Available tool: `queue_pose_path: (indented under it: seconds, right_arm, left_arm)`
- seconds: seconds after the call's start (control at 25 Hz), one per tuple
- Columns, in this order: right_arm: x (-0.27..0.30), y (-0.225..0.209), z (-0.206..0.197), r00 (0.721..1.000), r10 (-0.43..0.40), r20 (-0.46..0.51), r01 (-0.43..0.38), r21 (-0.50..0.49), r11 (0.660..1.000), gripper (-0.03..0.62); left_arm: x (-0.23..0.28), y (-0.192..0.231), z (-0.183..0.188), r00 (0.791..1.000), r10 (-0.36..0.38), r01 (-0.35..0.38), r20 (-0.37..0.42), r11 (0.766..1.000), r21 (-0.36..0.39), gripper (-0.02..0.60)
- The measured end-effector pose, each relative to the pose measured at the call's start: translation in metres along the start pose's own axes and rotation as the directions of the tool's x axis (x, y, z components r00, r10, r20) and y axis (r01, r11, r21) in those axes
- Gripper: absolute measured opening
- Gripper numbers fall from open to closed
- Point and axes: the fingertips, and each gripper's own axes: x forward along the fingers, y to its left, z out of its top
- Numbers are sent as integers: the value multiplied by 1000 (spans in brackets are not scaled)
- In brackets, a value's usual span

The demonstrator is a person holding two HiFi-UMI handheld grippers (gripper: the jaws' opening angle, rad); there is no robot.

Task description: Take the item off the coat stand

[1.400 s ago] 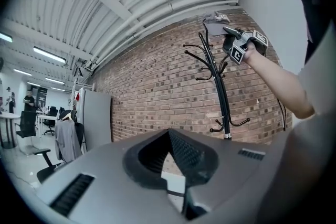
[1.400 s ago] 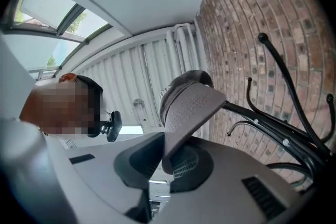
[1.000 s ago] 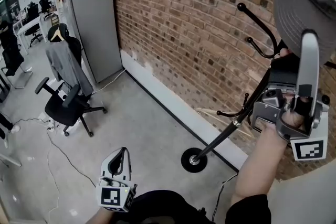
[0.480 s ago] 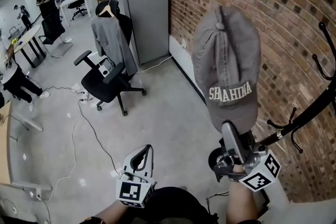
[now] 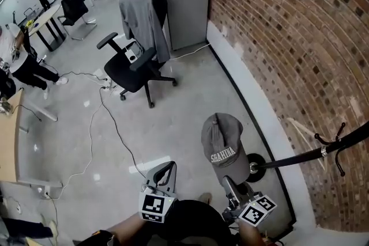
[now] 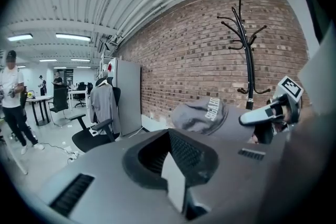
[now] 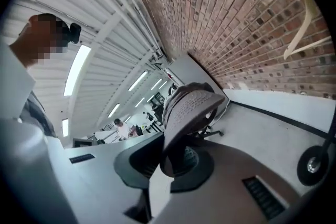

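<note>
The right claw [image 5: 229, 184] pinches the brim of the gray cap [image 5: 222, 147]. The cap is off the coat stand [image 5: 305, 154] and sits up in the air near the stand's bottom end. The left claw [image 5: 164, 173] looks pressed together with nothing in it, farther from the coat stand. A black chair [image 5: 130, 69] sits well away from the coat stand.

Brick wall [image 5: 300, 37], grey concrete floor [image 5: 190, 118]

Left gripper [image 5: 166, 170], right gripper [image 5: 228, 183]: grey moulded shells. Left cube [image 5: 153, 206], right cube [image 5: 258, 210]: white, black square markers. Black top [image 5: 184, 223].
</note>
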Motion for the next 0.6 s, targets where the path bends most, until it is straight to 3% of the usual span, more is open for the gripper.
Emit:
queue_pose_path:
  seconds: [0.12,0.32,0.6]
  right_arm:
    - [0,2,-18,999,-22,-36,21,-31,999,31]
    - [11,11,-14,998,-50,-46,44,-115,992,31]
    - [23,20,-21,996,-70,-58,61,-138,988,31]
  left_arm:
    - [3,-2,-8,1000,-22,22,-11,1000,-7,25]
    - [10,-11,0,998,-56,56,1,998,6,25]
    - [2,-8,-2,998,-60,60,10,998,12,25]
